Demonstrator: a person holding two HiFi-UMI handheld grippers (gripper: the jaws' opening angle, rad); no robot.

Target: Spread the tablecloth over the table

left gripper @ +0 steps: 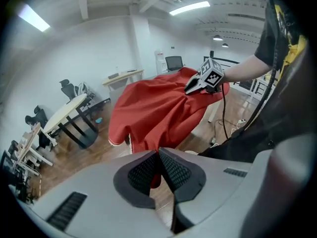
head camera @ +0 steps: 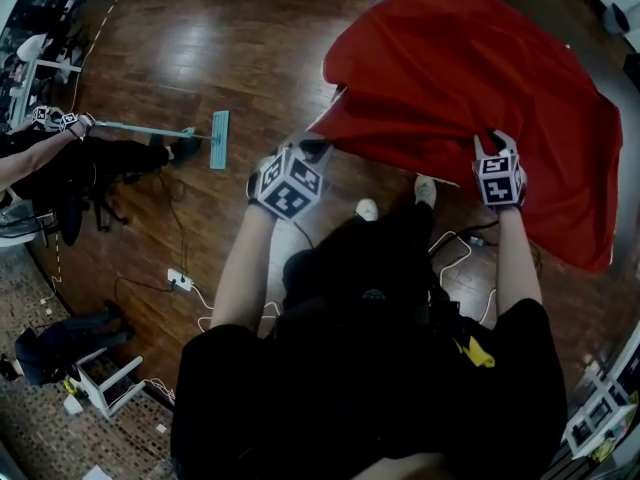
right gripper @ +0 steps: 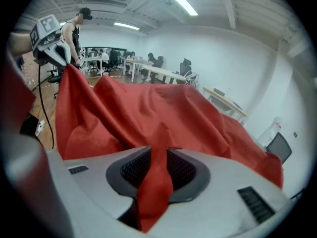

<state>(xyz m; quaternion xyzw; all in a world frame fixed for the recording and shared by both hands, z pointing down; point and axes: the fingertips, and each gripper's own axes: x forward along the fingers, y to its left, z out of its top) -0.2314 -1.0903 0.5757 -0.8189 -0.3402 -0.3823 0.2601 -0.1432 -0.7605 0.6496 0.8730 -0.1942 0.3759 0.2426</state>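
While gripping the near hem, faces a red tablecloth (head camera: pixel 480 88) heaped over the hidden surface, spreading away ahead and drooping floorward at the right. Holds that hem running left to right, with neither hand nearer. Reaches both forearms (head camera: pixel 240 268) forward, angled steeply down. Pinches a thin scrap of hem in the left tongs (head camera: pixel 312 150), pressed almost together; clamps a thicker fold in the right tongs (head camera: pixel 497 140).
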